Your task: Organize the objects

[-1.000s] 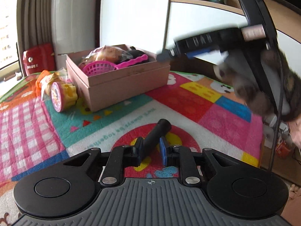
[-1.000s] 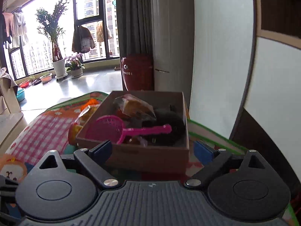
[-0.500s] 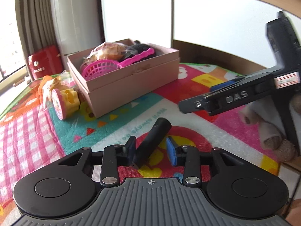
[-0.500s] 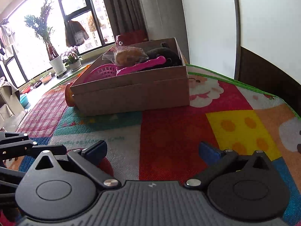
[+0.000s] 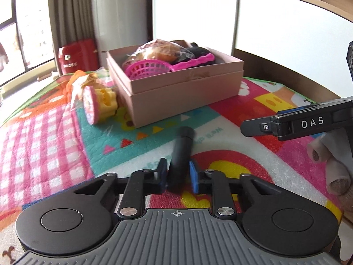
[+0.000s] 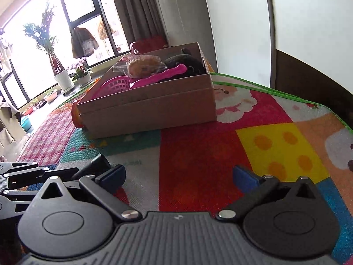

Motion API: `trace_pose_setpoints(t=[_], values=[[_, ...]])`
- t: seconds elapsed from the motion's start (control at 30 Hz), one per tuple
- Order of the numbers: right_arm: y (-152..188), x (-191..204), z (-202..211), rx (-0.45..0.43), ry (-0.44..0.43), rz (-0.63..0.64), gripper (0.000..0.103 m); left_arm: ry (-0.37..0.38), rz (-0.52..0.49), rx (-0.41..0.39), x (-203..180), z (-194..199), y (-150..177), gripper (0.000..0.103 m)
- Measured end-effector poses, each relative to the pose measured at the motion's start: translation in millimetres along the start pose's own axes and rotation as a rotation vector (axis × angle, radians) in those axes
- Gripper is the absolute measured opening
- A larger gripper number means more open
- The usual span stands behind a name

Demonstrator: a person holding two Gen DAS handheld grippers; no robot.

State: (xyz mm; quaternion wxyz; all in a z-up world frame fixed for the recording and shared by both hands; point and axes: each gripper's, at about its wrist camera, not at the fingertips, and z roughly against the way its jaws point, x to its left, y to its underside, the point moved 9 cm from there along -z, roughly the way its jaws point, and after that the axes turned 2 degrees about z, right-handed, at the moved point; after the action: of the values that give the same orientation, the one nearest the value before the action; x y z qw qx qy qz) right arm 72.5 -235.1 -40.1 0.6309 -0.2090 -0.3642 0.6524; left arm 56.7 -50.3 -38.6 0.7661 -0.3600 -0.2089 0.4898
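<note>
left gripper (image 5: 177, 174) pinches black handle (image 5: 181, 152); right gripper (image 6: 178, 174) spread wide; box (image 5: 187, 97) at 12 o'clock.

— What do my left tongs (image 5: 177, 174) look like?
— Black linkage arms, silver screws, blue pads, a ribbed grey housing with two round discs.
— And my right tongs (image 6: 179, 175)?
— The same, with "DAS" in white lettering on the side.
</note>
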Motion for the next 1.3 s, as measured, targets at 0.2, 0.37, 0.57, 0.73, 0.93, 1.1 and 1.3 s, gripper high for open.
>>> trace_pose_setpoints(t=[0.2,0.37,0.57,0.73,0.93,1.1,1.3], values=[[1,12,-6,0.03,0.078,0.094,0.103,-0.068,0.097,-0.002,43,24,14,0.021],[-11,58,-9,0.022,0.043,0.202,0.103,-0.167,0.257,-0.051,102,48,31,0.021],[-55,150,-18,-0.089,0.067,0.492,0.098,-0.195,0.361,-0.103,137,63,42,0.021],[-125,212,-60,-0.036,0.044,0.567,0.096,-0.193,0.355,-0.124,137,65,45,0.021],[-185,247,-145,0.062,0.113,0.546,0.096,-0.13,0.433,-0.144,145,67,49,0.021],[-201,244,-227,0.166,0.206,0.484,0.077,-0.139,0.429,-0.143,143,67,49,0.021],[-180,230,-245,0.289,0.186,0.431,0.039,-0.145,0.422,-0.14,142,67,48,0.021]])
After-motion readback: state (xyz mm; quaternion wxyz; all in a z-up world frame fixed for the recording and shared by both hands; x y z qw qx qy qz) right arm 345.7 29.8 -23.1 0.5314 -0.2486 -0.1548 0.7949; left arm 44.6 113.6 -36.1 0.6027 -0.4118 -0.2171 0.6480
